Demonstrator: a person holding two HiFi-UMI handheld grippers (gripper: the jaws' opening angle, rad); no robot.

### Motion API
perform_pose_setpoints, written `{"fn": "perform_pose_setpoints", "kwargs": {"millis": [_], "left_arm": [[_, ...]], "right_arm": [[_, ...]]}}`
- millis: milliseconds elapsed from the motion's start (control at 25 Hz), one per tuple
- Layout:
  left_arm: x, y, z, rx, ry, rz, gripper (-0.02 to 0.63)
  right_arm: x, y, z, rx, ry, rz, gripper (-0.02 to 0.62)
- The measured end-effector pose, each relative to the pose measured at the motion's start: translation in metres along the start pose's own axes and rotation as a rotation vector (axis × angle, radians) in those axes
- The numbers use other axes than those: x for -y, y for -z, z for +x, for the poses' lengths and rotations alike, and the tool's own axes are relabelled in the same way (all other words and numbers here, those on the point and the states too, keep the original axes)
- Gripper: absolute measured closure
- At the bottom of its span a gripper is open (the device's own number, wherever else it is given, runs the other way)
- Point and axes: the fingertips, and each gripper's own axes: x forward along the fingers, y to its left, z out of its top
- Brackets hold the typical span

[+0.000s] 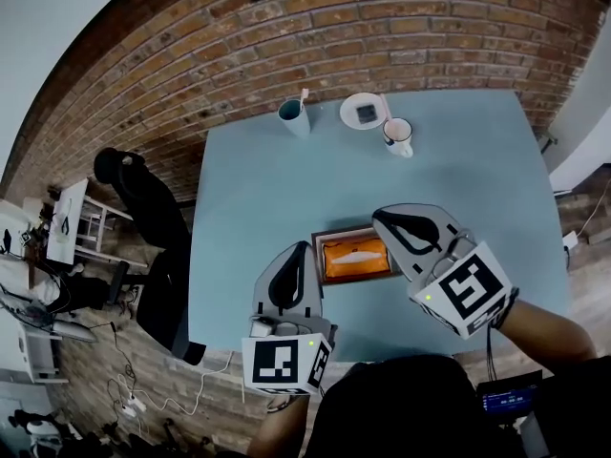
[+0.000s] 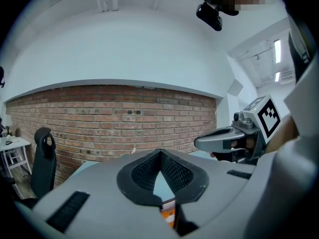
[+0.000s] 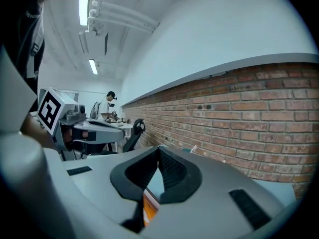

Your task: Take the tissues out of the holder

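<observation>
Now the holder [image 1: 336,234] lies between left gripper [image 1: 304,247] and right gripper [image 1: 378,217], both closed, empty.

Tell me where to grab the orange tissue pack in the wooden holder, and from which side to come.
Come from straight above and pinch the pale strip at the slit along the middle of the orange tissue pack. It lies flat inside the wooden holder, whose walls cover its sides, so only the top face seems open to jaws.
</observation>
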Motion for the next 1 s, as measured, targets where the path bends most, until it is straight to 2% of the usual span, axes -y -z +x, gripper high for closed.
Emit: {"fn": "perform_pose_setpoints", "kwargs": {"millis": [520,760,920,1000], "left_arm": [[-0.015,0.016,0.046,-0.099,-0.062,0.008,0.604],[-0.022,0.017,0.054,-0.097,-0.072,0.016,0.604],[-0.032,0.023,0.049,-0.089,-0.058,0.0,0.604],[-0.036,0.025,0.045,-0.078,-0.043,-0.014,0.604]], "right_arm": [[0.018,0.03,0.026,-0.11,-0.189,-0.05,0.594],[0.005,0.05,0.037,-0.168,-0.302,-0.069,0.594],[-0.012,0.069,0.045,-0.258,-0.37,-0.063,0.591],[-0.018,0.079,0.047,-0.31,-0.381,-0.058,0.566]]}}
